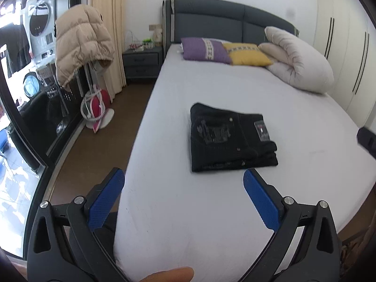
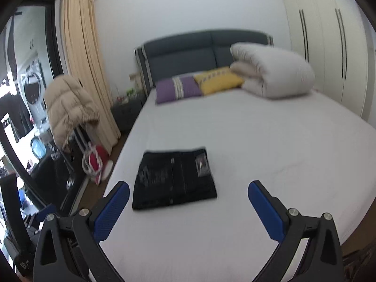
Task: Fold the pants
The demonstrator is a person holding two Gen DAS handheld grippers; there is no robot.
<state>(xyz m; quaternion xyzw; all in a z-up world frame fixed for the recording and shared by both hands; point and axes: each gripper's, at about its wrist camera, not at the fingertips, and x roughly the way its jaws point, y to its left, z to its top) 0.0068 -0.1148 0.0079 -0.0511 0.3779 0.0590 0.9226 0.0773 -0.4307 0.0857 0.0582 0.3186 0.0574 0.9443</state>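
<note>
**Two open grippers, one folded bundle ahead**

One compact black bundle: the pants [image 1: 231, 138] lie folded into a thick rectangle on the bed [image 1: 211, 211], flat on the pale sheet, waistband patch facing up. By my judgement the folding is done or nearly so; a last tidy or a lift is all that seems left.

From the left gripper [image 1: 183, 181] the pants sit at about one o'clock, just beyond the fingertips and apart from them. From the right gripper [image 2: 188, 191] they sit at about eleven o'clock, again just beyond the tips and untouched. So the bundle lies between the two grippers, roughly midway; I cannot say which is nearer. Its long axis runs across both views, nine to three, so each gripper would face a short end only by coming in from the side.

Both grippers stand with jaws spread wide, holding nothing.

Farther out at twelve o'clock are the pillows [image 1: 225, 51], a rolled duvet [image 1: 298, 61] and the headboard [image 1: 211, 21]. At ten o'clock a jacket [image 1: 82, 42] hangs beside the bed.
</note>
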